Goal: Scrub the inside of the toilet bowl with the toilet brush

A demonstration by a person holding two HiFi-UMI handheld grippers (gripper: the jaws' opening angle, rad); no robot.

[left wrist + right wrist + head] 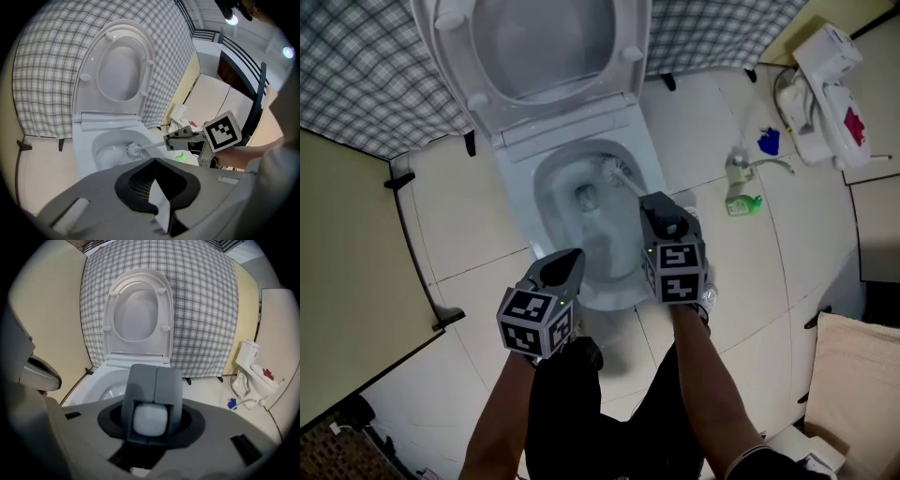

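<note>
The white toilet bowl [528, 220] stands with lid and seat raised [544, 47]. My right gripper [656, 204] hovers over the bowl's right rim, shut on the white handle [630, 184] of the toilet brush. The brush's bristle head [607, 170] is down inside the bowl against the far right wall. From the left gripper view the brush head [133, 150] sits in the bowl [84, 154], with the right gripper [169, 139] gripping the handle. The handle's end [149, 420] shows between the right gripper's [154, 373] jaws. My left gripper [567, 264] hangs at the bowl's near left rim, shut and holding nothing.
A green bottle [742, 202], a blue item [769, 141] and a white unit with a red mark [827, 89] lie on the tiled floor to the right. A checked wall [356, 84] is behind the toilet, a beige partition [347, 281] to the left.
</note>
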